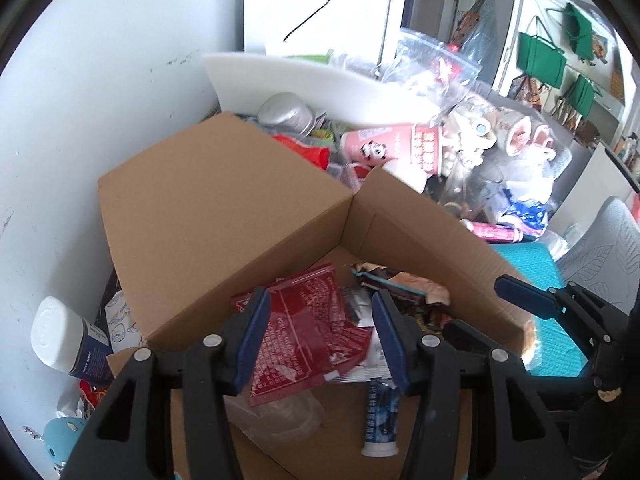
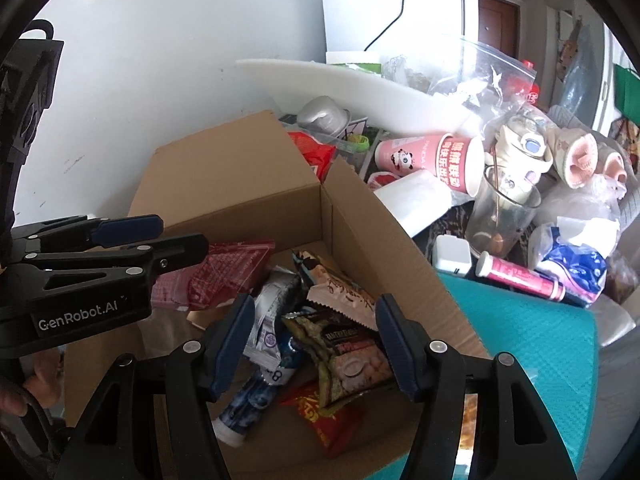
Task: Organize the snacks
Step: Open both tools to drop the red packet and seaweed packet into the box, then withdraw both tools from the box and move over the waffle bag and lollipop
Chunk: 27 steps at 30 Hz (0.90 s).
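Nearest in the left wrist view, the left gripper hangs over an open brown corrugated cardboard box, its black plastic arms ending in flat blue pads. The jaws stand partly apart with nothing pressed between them; a glossy dark red foil sachet with white print lies on the box floor below the gap, apart from the pads. Just beside it sits a blue-and-white squeeze tube with a white cap, and under the sachet a crumpled clear plastic bag.

In the right wrist view, the right gripper is likewise about half open and empty, poised above the same box. Beneath it lies a green-and-tan crinkled snack packet with a zigzag edge, overlapping a red-and-gold foil packet. A silver foil pouch and a pale pink wrapper rest just behind it.

The box stands on a teal textured mat, its smooth flaps raised against the white wall. Beyond the far flap are a pink paper cup with a panda print lying on its side, a clear drinking glass, a slim pink cylindrical tube and a curved white foam sheet.
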Each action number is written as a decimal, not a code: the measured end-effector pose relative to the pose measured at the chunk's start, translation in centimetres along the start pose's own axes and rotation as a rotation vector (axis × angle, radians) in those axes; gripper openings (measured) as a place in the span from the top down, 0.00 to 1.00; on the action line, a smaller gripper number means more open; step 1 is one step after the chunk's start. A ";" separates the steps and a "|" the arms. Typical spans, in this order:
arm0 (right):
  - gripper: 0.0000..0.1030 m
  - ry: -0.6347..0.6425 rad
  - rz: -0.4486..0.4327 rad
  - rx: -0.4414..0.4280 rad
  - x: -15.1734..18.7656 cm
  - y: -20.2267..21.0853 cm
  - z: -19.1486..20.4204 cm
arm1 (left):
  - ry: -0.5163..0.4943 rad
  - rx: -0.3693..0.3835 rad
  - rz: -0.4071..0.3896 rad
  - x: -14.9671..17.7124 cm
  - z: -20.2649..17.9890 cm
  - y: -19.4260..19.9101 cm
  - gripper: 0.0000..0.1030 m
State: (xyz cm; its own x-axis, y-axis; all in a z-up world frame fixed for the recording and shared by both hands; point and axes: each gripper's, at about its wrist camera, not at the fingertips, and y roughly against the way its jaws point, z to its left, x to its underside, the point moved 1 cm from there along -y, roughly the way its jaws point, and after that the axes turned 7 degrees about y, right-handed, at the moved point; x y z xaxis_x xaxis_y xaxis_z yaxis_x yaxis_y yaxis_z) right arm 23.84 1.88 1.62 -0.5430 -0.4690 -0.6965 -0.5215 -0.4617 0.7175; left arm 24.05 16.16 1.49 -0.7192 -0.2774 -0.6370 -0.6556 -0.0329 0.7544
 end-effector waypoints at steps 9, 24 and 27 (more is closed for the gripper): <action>0.37 -0.036 -0.092 0.039 0.3 4.9 -0.8 | -0.034 0.093 -0.108 0.5 -2.0 5.1 0.50; 0.31 -0.132 -0.143 0.203 4.2 12.1 -4.5 | -0.194 0.276 -0.102 4.3 -9.2 7.7 0.50; 0.29 -0.163 -0.131 0.230 5.6 12.7 -5.5 | -0.212 0.291 -0.079 5.2 -10.4 7.1 0.50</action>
State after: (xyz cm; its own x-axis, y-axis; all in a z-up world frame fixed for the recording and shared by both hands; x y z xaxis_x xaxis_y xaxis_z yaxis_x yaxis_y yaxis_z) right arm 17.85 -10.71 6.80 -0.5503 -0.2814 -0.7861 -0.7191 -0.3187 0.6175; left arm 18.04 4.46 5.23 -0.6755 -0.0792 -0.7331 -0.7271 0.2370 0.6443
